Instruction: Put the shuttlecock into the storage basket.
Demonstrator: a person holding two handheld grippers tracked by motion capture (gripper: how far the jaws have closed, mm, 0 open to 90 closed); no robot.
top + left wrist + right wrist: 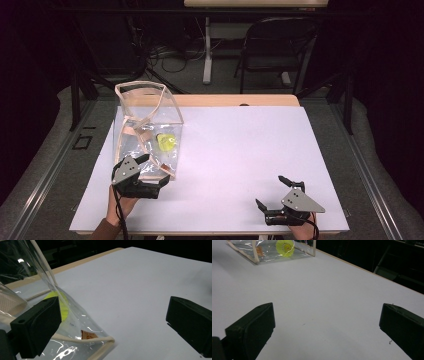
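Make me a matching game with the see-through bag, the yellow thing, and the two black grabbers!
Things:
1. clear plastic bag with beige trim
2. round yellow object
3. left gripper
4. right gripper

Places or states:
A. open over bare white table, near right corner
B. inside the bag
C. stands at the table's left side
D. open at the bag's near corner

Pairs: 1-C, 2-B, 3-D, 4-A

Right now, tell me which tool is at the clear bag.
The left tool, jaws open at the clear bag corner; the right tool sits apart on bare white table.

Shuttlecock [166, 142] inside bag [150, 107] at table's [240, 150] left; left claw [148, 175] just before it, right claw [271, 194] well apart.
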